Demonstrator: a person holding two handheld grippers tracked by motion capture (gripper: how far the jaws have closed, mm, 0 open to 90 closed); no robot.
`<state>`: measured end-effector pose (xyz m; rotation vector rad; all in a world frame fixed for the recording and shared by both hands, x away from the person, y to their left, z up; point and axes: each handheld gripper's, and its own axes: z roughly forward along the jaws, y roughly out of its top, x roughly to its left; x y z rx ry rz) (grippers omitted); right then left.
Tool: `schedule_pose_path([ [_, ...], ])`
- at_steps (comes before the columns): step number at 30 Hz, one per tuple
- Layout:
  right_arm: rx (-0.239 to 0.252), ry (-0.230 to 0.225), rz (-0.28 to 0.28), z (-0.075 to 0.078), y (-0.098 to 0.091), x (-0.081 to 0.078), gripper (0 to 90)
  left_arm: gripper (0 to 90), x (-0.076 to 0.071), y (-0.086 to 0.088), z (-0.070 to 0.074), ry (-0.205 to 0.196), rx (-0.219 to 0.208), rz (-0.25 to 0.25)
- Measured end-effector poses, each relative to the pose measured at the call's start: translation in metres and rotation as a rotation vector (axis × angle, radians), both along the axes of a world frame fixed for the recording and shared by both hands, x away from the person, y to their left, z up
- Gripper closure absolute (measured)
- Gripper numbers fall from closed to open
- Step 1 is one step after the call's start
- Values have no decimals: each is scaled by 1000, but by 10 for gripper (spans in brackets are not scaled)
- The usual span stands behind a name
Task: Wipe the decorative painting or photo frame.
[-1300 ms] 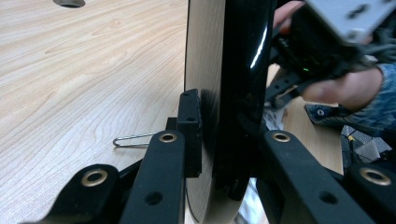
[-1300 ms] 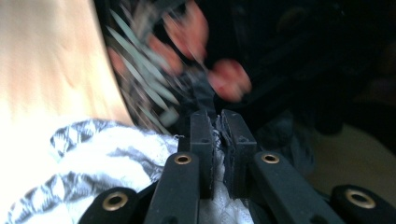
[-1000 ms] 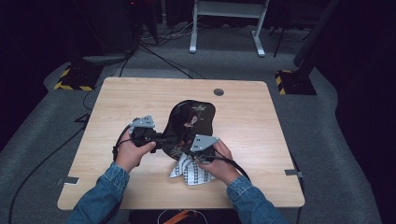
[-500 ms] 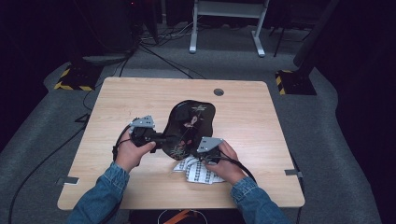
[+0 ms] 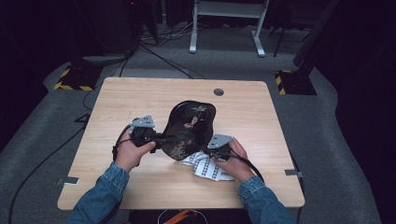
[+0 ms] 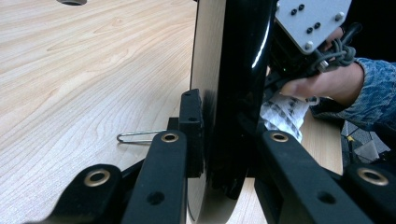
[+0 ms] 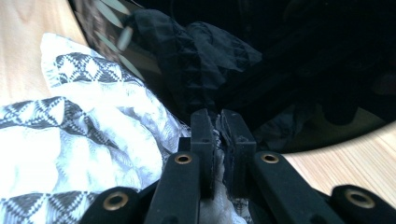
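Note:
A black lacquered tray [image 5: 191,123] with a flower pattern stands tilted on its edge over the wooden table [image 5: 266,112]. My left gripper [image 5: 164,138] is shut on its left rim; in the left gripper view the pads clamp the glossy tray edge [image 6: 233,84] from both sides, the left gripper [image 6: 223,133] pointing along it. My right gripper [image 5: 209,151] is shut on a white cloth [image 5: 208,169] with black triangle print, pressed against the tray's lower front edge. In the right gripper view the right gripper [image 7: 217,128] pinches the cloth [image 7: 79,126] against the dark tray [image 7: 289,70].
A round cable hole [image 5: 218,92] lies at the table's far edge. A thin wire clip [image 6: 140,136] rests on the wood behind the tray. Dark floor, cables and a white frame [image 5: 226,18] lie beyond the table.
My right gripper has slid to the right and slightly down along the tray's lower edge, dragging the cloth with it. The left gripper and the tray have kept still.

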<state>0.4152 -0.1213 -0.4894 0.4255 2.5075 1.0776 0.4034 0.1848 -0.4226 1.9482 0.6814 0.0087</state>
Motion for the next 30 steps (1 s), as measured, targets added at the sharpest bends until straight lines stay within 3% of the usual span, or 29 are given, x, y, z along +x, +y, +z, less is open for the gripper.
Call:
schedule_pose_path([
  [5, -2, -7, -30, 2, -10, 2, 850, 785, 1, 0, 0, 5, -12, 20],
  [12, 37, -26, -10, 19, -15, -7, 850, 774, 1, 1, 0, 6, -16, 28],
  [17, 91, -51, -12, 38, -22, -13, 851, 763, 0, 2, 0, -1, -12, 40],
  [19, 133, -71, -23, 54, -30, -15, 851, 647, 1, 5, 0, -3, -13, 56],
  [22, 161, -84, -38, 67, -37, -15, 852, 600, 1, 7, 0, -1, -23, 53],
  [30, 221, -131, -57, 96, -46, -14, 853, 585, -2, 10, -3, -2, 1, 58],
])
